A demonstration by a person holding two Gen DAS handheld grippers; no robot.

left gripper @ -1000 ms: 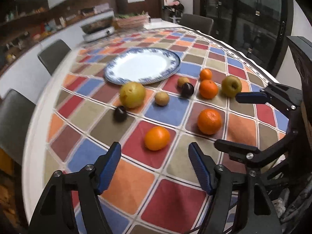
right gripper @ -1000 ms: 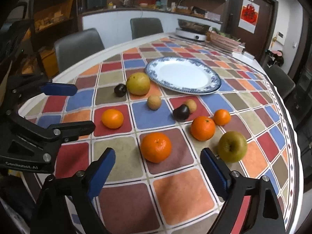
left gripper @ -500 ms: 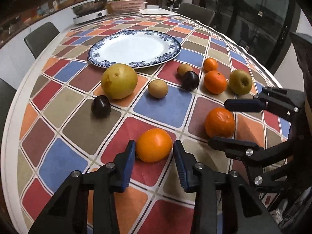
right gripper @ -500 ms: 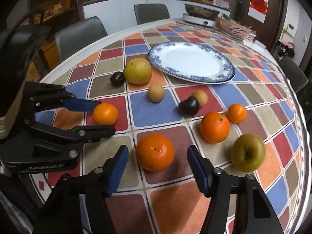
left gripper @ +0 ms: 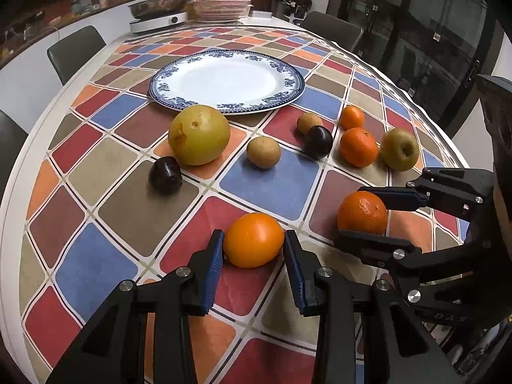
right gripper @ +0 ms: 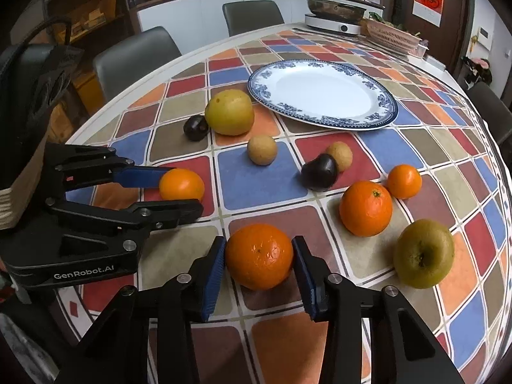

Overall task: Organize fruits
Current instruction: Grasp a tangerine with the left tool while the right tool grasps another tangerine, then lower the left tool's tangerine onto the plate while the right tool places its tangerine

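Left hand-held gripper (left gripper: 252,244): blue pads pressed to both sides of a smooth orange (left gripper: 253,240), clamped on it; the orange sits on a red square of the checked cloth, near the bench (left gripper: 19,172) edge.

Right hand-held gripper (right gripper: 258,257): clamped the same way on a dimpled orange (right gripper: 259,256), pads touching each flank, fruit on the cloth. In the left view this gripper enters from 3 o'clock.

Remaining fruit loose on the cloth, left view:
- large yellow pear (left gripper: 199,134) at 11 o'clock from the smooth orange, just beside the plate's near rim
- dark plum (left gripper: 165,175) touching or nearly touching the pear, at its 8 o'clock
- small brown fruit (left gripper: 263,152) at 12 o'clock
- second plum (left gripper: 318,142) against another brown fruit (left gripper: 309,123)
- two more oranges, bigger (left gripper: 358,147) and smaller (left gripper: 352,117), at 1 o'clock
- green-yellow apple (left gripper: 400,149) just beside the bigger one

Blue-rimmed white plate (left gripper: 166,96) lies beyond the fruit, nothing on it.
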